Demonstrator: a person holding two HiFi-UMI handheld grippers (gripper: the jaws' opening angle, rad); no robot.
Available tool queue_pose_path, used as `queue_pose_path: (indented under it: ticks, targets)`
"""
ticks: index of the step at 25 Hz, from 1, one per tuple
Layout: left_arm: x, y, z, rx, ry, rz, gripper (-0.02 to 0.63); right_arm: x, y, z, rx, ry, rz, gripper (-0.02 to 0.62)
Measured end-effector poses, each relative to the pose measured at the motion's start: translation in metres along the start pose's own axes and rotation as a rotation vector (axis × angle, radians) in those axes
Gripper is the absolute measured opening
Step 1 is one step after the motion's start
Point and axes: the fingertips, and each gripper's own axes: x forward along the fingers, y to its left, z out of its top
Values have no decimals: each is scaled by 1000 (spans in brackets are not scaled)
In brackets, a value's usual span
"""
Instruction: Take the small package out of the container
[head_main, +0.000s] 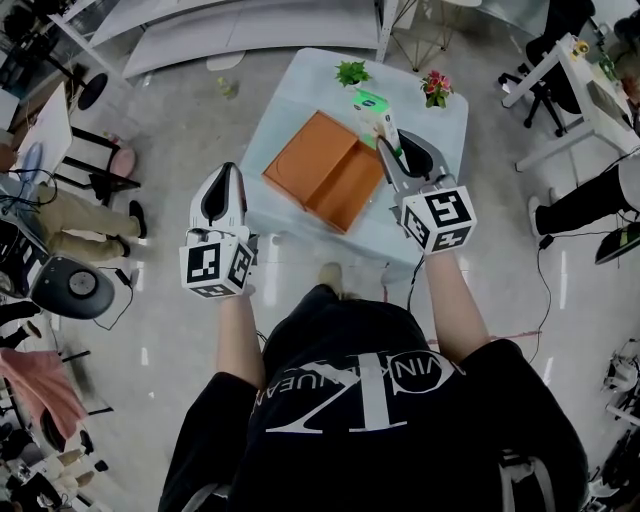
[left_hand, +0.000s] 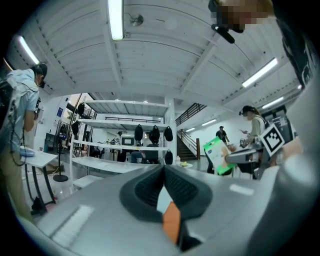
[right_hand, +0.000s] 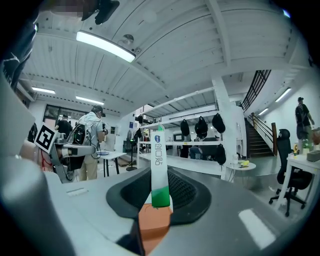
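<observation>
- The small package, white with a green band at its lower end, stands upright, pinched by that lower end between the jaws of the right gripper.
- Seen from the head view, the package hangs in the air over the far right part of the table, just beside the orange container and apart from it.
- The container lies open on the table, and its orange inside shows nothing else from above.
- The left gripper hovers off the table's near left edge with its jaws pressed together and nothing between them.
- A small green plant and a pot of flowers stand along the table's far side, beyond the package.
- Progress, judging by how things lie: the lift-out appears done, the package already clear of the container.
- What is left, at most, is to carry it aside and set it down on the bare tabletop.
</observation>
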Motion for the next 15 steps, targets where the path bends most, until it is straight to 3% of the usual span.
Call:
queue_pose_path:
  ticks: [15]
  targets:
    - [3, 1, -16, -6, 30, 1, 0, -2, -6, -7, 34, -18, -13, 97]
